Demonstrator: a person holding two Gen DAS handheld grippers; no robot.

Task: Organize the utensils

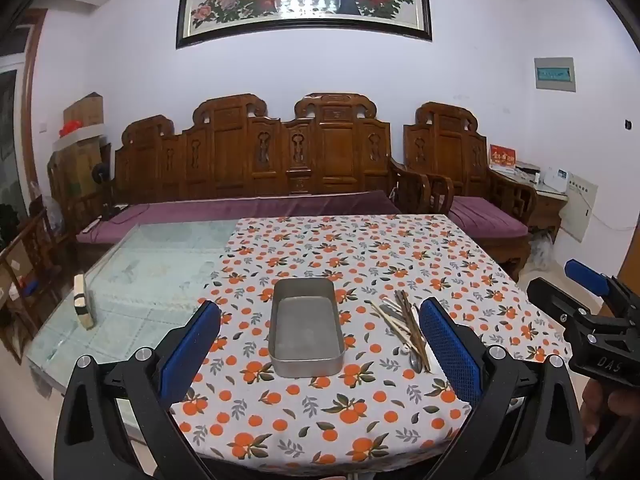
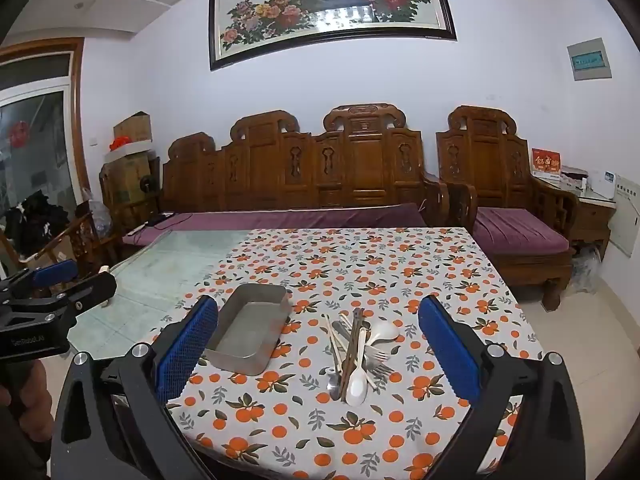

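An empty rectangular metal tray [image 1: 306, 324] [image 2: 250, 334] sits on the orange-print tablecloth [image 1: 360, 256] [image 2: 360, 264]. Right of it lies a loose pile of utensils [image 1: 404, 328] [image 2: 356, 352]: brown and pale chopsticks [image 2: 352, 344], two white spoons [image 2: 356, 384], metal forks [image 2: 378, 360] and a metal spoon [image 2: 333, 384]. My left gripper [image 1: 320, 306] [image 2: 60, 284] hovers open before the tray, nothing between its blue pads. My right gripper [image 2: 319, 304] [image 1: 588, 304] hovers open in front of the pile, also holding nothing.
The cloth covers the right part of a glass-topped table [image 1: 160, 264] [image 2: 168, 264]. A small pale block [image 1: 83, 306] stands near the glass top's left edge. A carved wooden sofa [image 1: 256, 160] and an armchair [image 2: 512, 216] stand behind the table.
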